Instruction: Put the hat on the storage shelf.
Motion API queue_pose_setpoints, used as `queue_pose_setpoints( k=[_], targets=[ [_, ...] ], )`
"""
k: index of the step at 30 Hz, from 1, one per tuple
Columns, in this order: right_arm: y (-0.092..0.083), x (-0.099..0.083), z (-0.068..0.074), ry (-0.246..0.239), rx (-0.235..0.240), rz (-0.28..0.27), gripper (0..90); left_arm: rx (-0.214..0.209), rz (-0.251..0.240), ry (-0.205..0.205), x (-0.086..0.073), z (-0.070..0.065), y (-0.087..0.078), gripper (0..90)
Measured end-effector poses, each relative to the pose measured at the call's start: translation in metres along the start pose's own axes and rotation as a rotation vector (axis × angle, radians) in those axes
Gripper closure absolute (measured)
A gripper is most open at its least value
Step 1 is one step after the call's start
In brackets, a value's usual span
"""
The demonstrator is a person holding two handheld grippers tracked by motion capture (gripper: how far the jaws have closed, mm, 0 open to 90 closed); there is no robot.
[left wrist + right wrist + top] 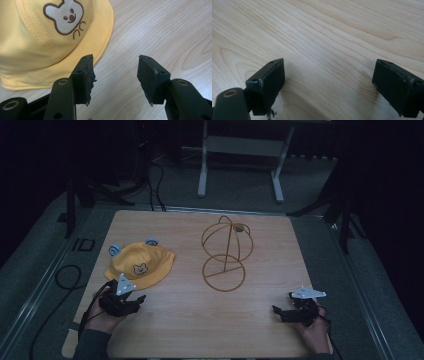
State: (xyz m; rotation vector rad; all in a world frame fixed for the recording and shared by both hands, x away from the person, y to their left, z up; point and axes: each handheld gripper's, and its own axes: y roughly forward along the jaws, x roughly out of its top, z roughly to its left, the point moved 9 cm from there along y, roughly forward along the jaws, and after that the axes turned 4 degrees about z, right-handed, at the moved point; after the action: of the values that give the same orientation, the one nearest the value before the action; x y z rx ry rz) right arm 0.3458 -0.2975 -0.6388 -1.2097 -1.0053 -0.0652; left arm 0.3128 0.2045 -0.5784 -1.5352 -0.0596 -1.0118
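The yellow hat (141,265) is lying brim-down on the left half of the wooden worktop (200,320), its two small blue ears pointing toward the far edge and its embroidered bear face turned toward the person's side. In the left gripper view the hat (45,40) is occupying the upper left, with the bear patch upright and the brim curving down to the worktop (155,30).

The left gripper (131,296) is sitting just beside the hat's near brim, held in the person's left hand (102,317) at the near left corner. In its own view the left gripper (115,77) is showing both fingers (83,77) standing well apart; bare wood is lying between them and nothing is being held. The left finger's tip is overlapping the brim edge in that view; whether it is touching the cloth cannot be told.

The right gripper (290,307) is resting low over the near right of the worktop, well apart from the hat, in the person's right hand (315,332). In its own view the right gripper (329,82) is showing its fingers (268,82) spread wide over bare wood (324,32), gripping nothing.

A wire hat stand (226,251) is standing upright near the worktop's centre, to the right of the hat and not touching it.
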Motion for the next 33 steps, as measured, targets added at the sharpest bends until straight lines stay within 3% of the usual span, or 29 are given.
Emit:
queue_pose_setpoints(
  k=[12,33],
  targets=[
    [0.000,0.000,0.000,0.000,-0.001,-0.001,10.9,-0.031,0.005,0.005,0.006,0.008,-0.013,51.1],
    [-0.001,-0.001,0.000,-0.002,0.000,-0.001,10.9,-0.032,-0.005,0.071,0.025,0.019,-0.034,51.5]
  ],
)
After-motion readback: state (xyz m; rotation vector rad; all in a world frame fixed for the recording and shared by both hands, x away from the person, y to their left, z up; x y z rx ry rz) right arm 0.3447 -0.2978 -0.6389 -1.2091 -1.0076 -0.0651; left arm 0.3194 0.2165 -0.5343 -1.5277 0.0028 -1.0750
